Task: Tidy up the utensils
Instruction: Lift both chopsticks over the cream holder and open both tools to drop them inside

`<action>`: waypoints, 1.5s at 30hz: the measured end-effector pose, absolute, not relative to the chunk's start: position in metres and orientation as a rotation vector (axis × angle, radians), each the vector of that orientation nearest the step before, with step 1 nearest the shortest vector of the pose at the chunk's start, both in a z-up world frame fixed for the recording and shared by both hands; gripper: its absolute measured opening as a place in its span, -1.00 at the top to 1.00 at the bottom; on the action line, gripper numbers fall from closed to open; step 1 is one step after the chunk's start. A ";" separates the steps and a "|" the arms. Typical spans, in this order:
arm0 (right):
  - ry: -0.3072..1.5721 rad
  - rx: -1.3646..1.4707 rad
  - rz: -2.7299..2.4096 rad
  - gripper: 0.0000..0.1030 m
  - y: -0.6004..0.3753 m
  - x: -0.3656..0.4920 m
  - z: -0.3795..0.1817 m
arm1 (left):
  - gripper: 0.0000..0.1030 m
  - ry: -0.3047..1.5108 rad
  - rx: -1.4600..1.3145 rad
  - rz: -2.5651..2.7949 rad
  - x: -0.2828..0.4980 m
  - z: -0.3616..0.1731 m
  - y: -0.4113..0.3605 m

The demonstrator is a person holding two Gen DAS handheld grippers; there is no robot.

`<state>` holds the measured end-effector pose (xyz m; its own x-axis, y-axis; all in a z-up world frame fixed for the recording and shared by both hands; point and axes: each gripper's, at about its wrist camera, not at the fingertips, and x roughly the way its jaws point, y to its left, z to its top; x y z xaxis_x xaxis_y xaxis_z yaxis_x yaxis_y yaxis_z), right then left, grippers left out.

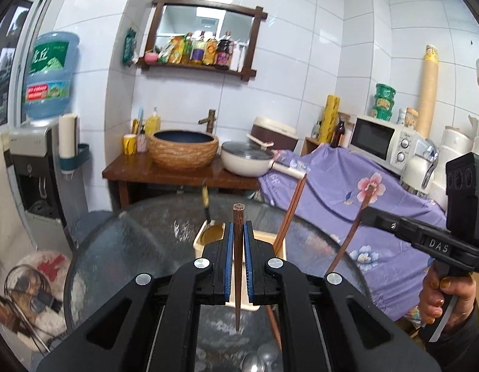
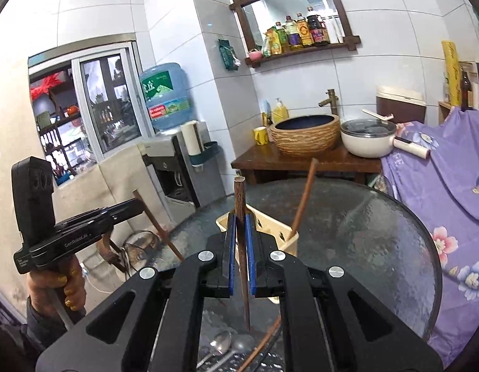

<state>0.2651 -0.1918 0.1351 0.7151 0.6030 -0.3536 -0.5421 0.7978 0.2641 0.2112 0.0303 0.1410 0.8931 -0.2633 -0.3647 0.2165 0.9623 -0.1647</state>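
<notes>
You hold one chopstick (image 1: 238,260) upright in each gripper's closed fingers (image 1: 228,257), thick ends up, ready to drop into the holder (image 2: 286,235) just beyond on the bench (image 2: 363,223).

I hold one dark wooden chopstick (image 1: 238,266) upright between my left blue pads, blunt square end up, thin tip down above the glass. Another dark chopstick (image 2: 243,266) stands the same way between my right pads, leaning slightly. Beyond both, in the middle of the round table, sits a cream utensil holder (image 1: 208,241), open-topped. A reddish-brown chopstick (image 1: 290,214) leans out of its right side, top tilted to the right. Near me, low on the glass, lie metal spoons (image 2: 222,345), bowls toward me.
</notes>
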 end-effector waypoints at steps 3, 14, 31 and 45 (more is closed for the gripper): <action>0.416 0.139 0.645 0.86 -0.187 0.275 0.158 | 0.87 0.363 -0.098 -0.244 0.221 0.166 0.027; 0.334 0.182 0.630 0.86 -0.177 0.321 0.225 | 0.87 0.269 -0.093 -0.194 0.272 0.242 0.026; 0.397 0.085 0.544 0.86 -0.146 0.357 0.119 | 0.87 0.452 -0.125 -0.156 0.339 0.128 0.017; 0.433 0.085 0.502 0.86 -0.143 0.363 0.087 | 0.87 0.495 -0.127 -0.162 0.341 0.095 0.017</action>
